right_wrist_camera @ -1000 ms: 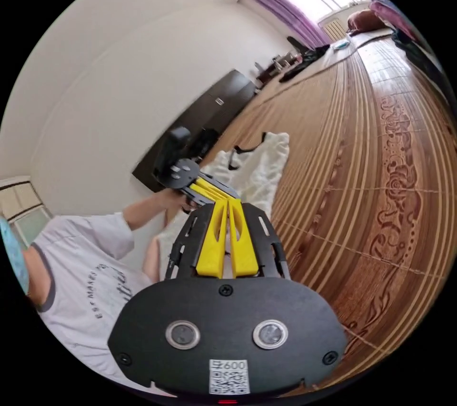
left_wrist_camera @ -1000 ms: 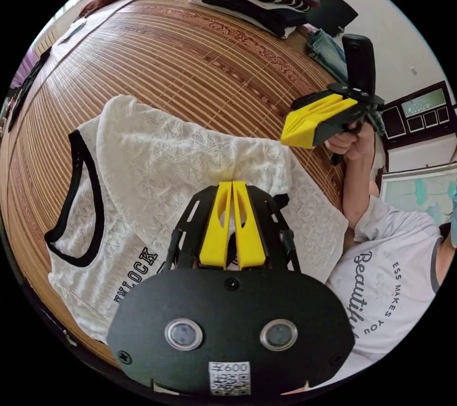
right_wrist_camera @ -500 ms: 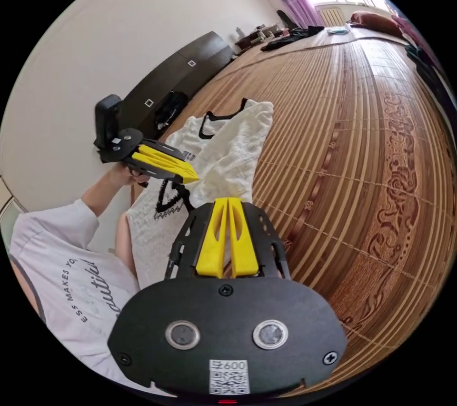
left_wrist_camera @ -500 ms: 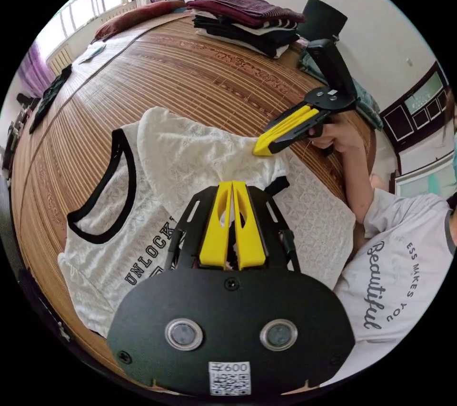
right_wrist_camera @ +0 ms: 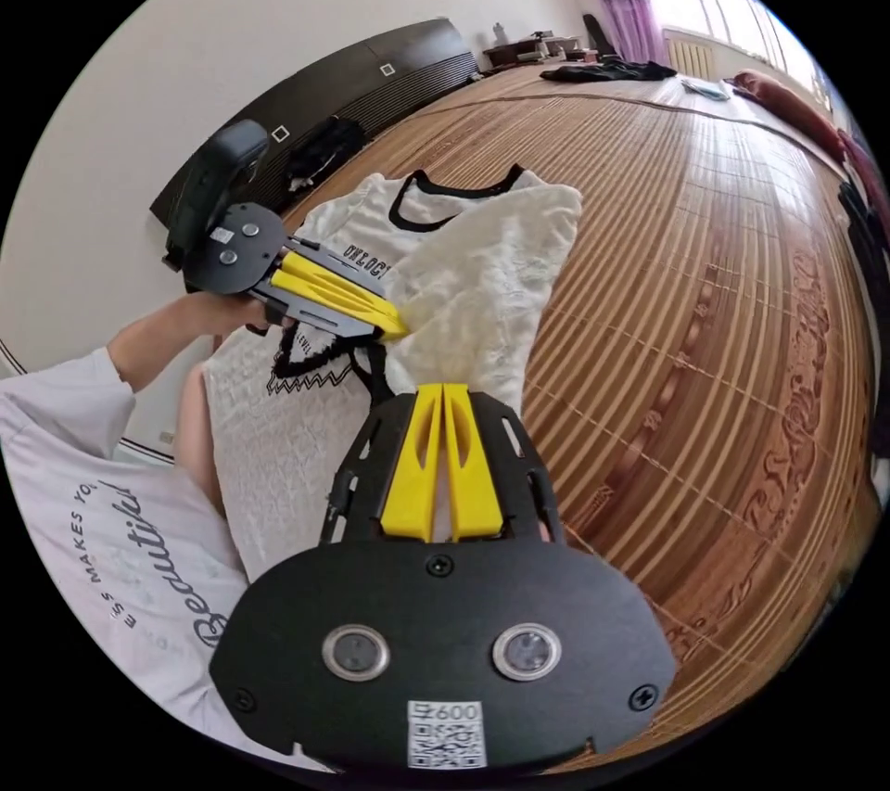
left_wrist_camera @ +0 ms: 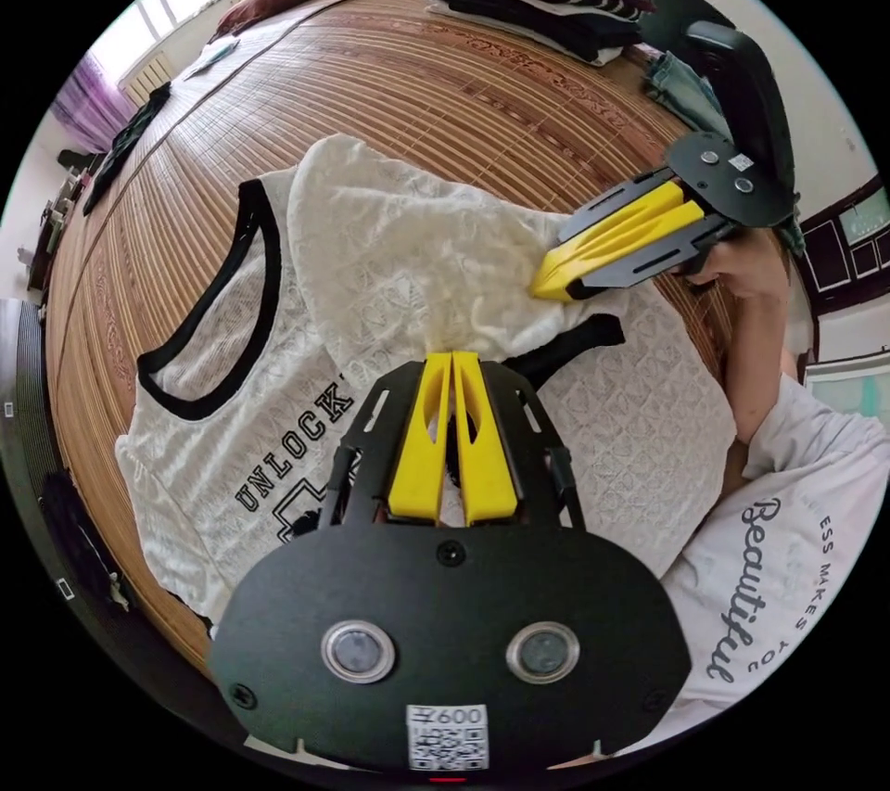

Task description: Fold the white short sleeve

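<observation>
1. Holding: your left gripper (left_wrist_camera: 451, 357) has both yellow jaws pressed together on a bunched edge of the white short sleeve shirt (left_wrist_camera: 399, 253), right at the jaw tips in the left gripper view.
2. Your right gripper (right_wrist_camera: 443, 388) reads the same in its own view: jaws narrow, no gap between them, tips at the shirt edge (right_wrist_camera: 482, 309). Can't tell whether cloth is actually pinched there.
3. Shirt lies flat on the woven bamboo mat (left_wrist_camera: 389, 86), just ahead of both grippers. One side panel is folded over the front, covering part of the black lettering.
4. Black neckline trim (left_wrist_camera: 218, 309) sits to the left of your left gripper's jaws and well ahead of your right gripper's jaws.
5. In the left gripper view, the right gripper (left_wrist_camera: 556, 283) comes in from the right, tips touching the folded panel's edge near a black sleeve trim (left_wrist_camera: 570, 341).
6. In the right gripper view, the left gripper (right_wrist_camera: 397, 329) comes in from the left, tips on the fold.
7. Stack of folded clothes (left_wrist_camera: 528, 3) sits far ahead of the left gripper, at the mat's far edge.
8. Your white printed tee (left_wrist_camera: 788, 550) shows to the right of the left gripper.
</observation>
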`<act>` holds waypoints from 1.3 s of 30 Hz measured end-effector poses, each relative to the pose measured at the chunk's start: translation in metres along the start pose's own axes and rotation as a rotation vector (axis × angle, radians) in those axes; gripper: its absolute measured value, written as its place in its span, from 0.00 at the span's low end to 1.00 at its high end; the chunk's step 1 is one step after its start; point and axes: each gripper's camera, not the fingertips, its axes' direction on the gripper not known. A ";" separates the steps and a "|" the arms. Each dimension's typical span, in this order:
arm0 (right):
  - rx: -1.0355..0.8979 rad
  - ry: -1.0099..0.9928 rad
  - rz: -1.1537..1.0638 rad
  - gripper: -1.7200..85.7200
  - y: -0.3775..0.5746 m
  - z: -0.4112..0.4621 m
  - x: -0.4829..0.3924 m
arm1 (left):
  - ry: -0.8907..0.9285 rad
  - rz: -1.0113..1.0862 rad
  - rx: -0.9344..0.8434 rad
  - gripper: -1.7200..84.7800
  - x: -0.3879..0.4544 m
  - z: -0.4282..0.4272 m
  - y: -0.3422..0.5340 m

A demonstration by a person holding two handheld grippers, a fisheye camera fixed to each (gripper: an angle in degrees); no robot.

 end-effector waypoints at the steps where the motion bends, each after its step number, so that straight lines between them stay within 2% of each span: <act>1: -0.006 0.013 0.001 0.01 0.005 -0.007 0.000 | -0.006 0.000 0.001 0.02 0.001 0.001 0.001; 4: 0.022 0.021 -0.021 0.01 0.011 -0.023 -0.010 | -0.049 0.008 0.013 0.02 0.007 0.007 0.006; 7: 0.251 -0.134 -0.080 0.01 0.011 -0.042 -0.028 | -0.083 0.017 0.027 0.02 0.011 0.012 0.011; 8: 0.265 -0.185 -0.105 0.01 0.007 -0.037 -0.035 | -0.090 0.013 0.030 0.02 0.011 0.014 0.012; 9: 0.232 -0.177 -0.115 0.01 0.003 -0.030 -0.038 | -0.099 0.017 0.033 0.02 0.012 0.015 0.014; 11: 0.008 -0.019 -0.141 0.01 -0.007 0.007 -0.042 | -0.113 0.023 0.041 0.02 0.013 0.018 0.017; 12: -0.042 0.006 -0.137 0.01 -0.007 0.015 -0.039 | -0.121 0.023 0.048 0.02 0.013 0.020 0.020; 15: -0.072 -0.278 -0.133 0.01 0.004 0.000 -0.008 | -0.150 0.046 0.071 0.02 0.015 0.023 0.027; 16: -0.027 -0.348 -0.112 0.01 0.011 -0.018 0.006 | -0.158 0.053 0.078 0.02 0.016 0.024 0.028; 19: 0.250 -0.334 0.013 0.01 0.038 -0.066 0.041 | -0.176 0.070 0.125 0.02 0.016 0.023 0.039; 21: 0.303 -0.302 0.083 0.01 0.047 -0.074 0.055 | -0.107 -0.016 0.077 0.02 -0.005 0.016 0.037; 23: 0.259 -0.295 0.109 0.01 0.046 -0.065 0.063 | 0.033 -0.143 0.062 0.02 -0.033 0.005 0.033; 25: 0.187 -0.310 0.100 0.01 0.039 -0.051 0.061 | 0.074 -0.212 0.183 0.02 -0.054 -0.017 0.033; 27: 0.126 -0.310 0.059 0.01 0.032 -0.041 0.050 | 0.010 -0.254 0.269 0.02 -0.074 -0.035 0.018; 29: 0.067 -0.217 0.042 0.01 0.027 -0.029 0.036 | 0.014 -0.226 0.282 0.02 -0.084 -0.037 -0.006; 33: 0.062 -0.251 0.063 0.01 0.026 -0.018 0.035 | -0.060 -0.142 0.277 0.02 -0.092 -0.008 -0.068; 36: 0.089 -0.240 0.081 0.01 0.030 -0.018 0.034 | -0.199 -0.096 0.150 0.02 -0.095 0.048 -0.104; 37: 0.102 -0.186 0.097 0.01 0.031 -0.017 0.032 | -0.233 -0.081 0.159 0.02 -0.092 0.057 -0.105; 38: 0.117 -0.151 0.105 0.01 0.031 -0.016 0.029 | -0.323 -0.104 0.297 0.02 -0.084 0.061 -0.095; 39: 0.117 -0.150 0.106 0.01 0.030 -0.015 0.028 | -0.384 -0.091 0.336 0.02 -0.075 0.072 -0.089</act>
